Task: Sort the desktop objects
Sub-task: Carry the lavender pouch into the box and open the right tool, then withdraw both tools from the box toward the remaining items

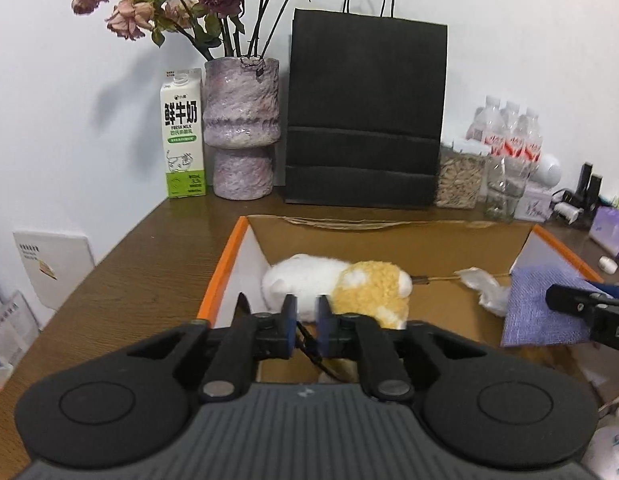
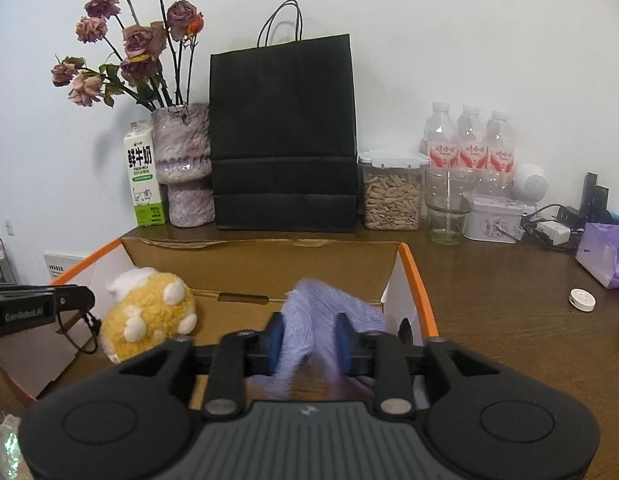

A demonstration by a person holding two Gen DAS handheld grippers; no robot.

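Observation:
An open cardboard box with an orange rim (image 1: 223, 268) (image 2: 417, 280) stands on the brown desk. A white and yellow plush toy (image 1: 337, 284) (image 2: 149, 316) lies inside it at the left. My left gripper (image 1: 305, 316) hovers over the box's near edge just in front of the toy, jaws slightly apart and empty. My right gripper (image 2: 309, 340) is shut on a lilac knitted cloth (image 2: 325, 312) (image 1: 545, 308) and holds it over the box's right side. The cloth looks blurred. A crumpled white wrapper (image 1: 485, 284) lies in the box.
Along the back wall stand a milk carton (image 1: 183, 136), a vase of dried roses (image 1: 241, 128), a black paper bag (image 1: 365, 120), a seed jar (image 2: 391, 192), a glass (image 2: 445, 212), water bottles (image 2: 469, 144) and a tin (image 2: 493, 220). A purple tissue pack (image 2: 603, 256) and a white cap (image 2: 581, 300) lie at right.

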